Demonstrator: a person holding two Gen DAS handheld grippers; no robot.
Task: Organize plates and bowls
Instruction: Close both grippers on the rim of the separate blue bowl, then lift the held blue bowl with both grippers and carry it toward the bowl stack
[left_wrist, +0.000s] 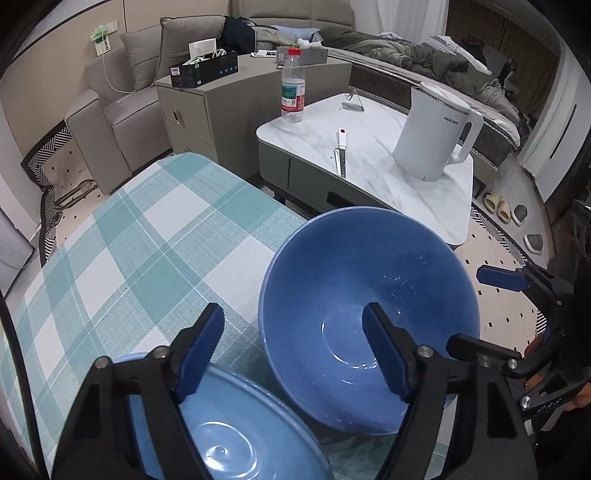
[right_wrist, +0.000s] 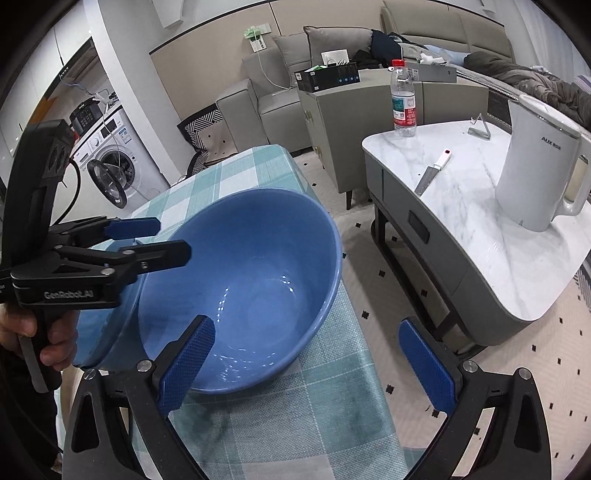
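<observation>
A deep blue bowl (left_wrist: 369, 295) (right_wrist: 251, 280) sits tilted at the edge of the table with the teal plaid cloth (left_wrist: 147, 240). Its low side overlaps a second, paler blue bowl (left_wrist: 229, 432) (right_wrist: 99, 332). My left gripper (left_wrist: 291, 350) (right_wrist: 155, 240) is open and straddles the deep bowl's wall, one finger (left_wrist: 384, 354) inside and the other (left_wrist: 201, 347) outside, clear of the wall. My right gripper (right_wrist: 308, 365) (left_wrist: 484, 314) is open at the bowl's opposite rim. Its left finger (right_wrist: 188, 365) is by the near rim and its right finger (right_wrist: 428, 365) hangs over the floor.
Beyond the plaid table's edge stands a marble-topped coffee table (left_wrist: 369, 147) with a white kettle (left_wrist: 432, 133), a water bottle (left_wrist: 293, 88) and a knife (left_wrist: 341, 155). A grey cabinet (left_wrist: 199, 107) and sofa are behind. A washing machine (right_wrist: 114, 162) stands at the left.
</observation>
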